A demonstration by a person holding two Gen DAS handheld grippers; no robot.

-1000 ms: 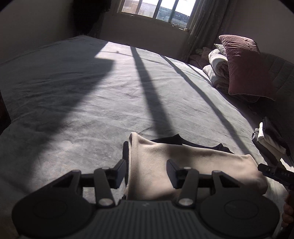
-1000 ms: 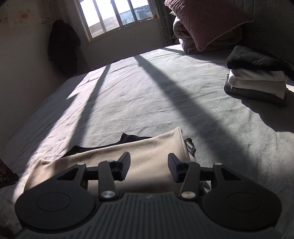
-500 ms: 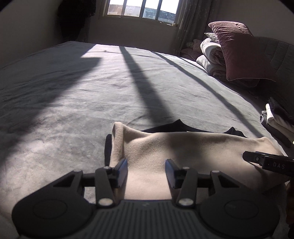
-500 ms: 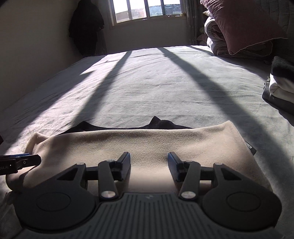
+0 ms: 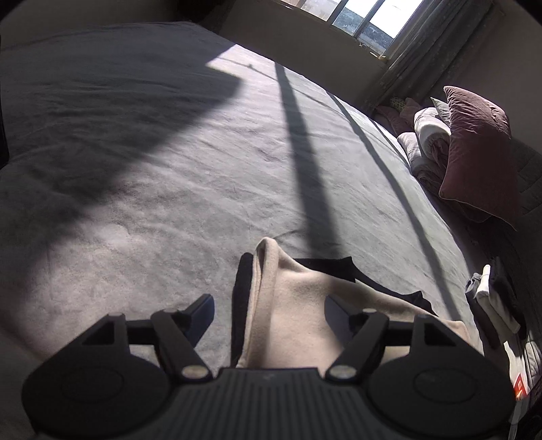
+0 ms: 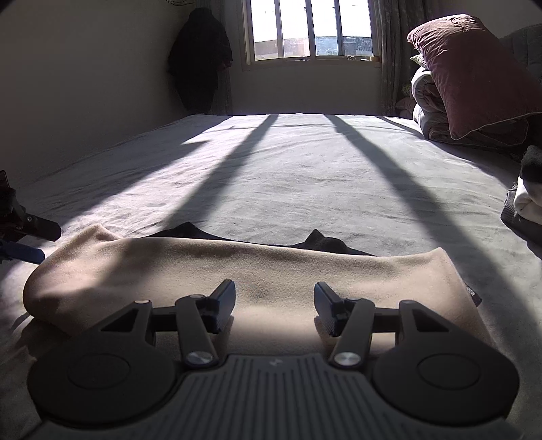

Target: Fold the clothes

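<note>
A beige garment (image 6: 237, 270) lies folded into a long band on the grey bed (image 6: 305, 176), with a black layer (image 6: 321, 242) showing along its far edge. My right gripper (image 6: 274, 304) is open, low over the band's middle, holding nothing. My left gripper (image 5: 269, 313) is open wide at the band's left end (image 5: 291, 304), fingers astride its edge; it also shows at the left of the right wrist view (image 6: 30, 230). The black layer shows beside the beige in the left wrist view (image 5: 242, 287).
A stack of folded clothes (image 6: 525, 203) sits on the bed at the right, also in the left wrist view (image 5: 494, 298). A maroon pillow (image 6: 471, 71) leans on rolled bedding (image 6: 423, 105) at the headboard. A window (image 6: 311, 30) and a dark hanging coat (image 6: 200, 64) are on the far wall.
My left gripper has opened wider and shifted left to the garment's end, tilting down. My right gripper has opened a little and dropped lower over the band's middle.
</note>
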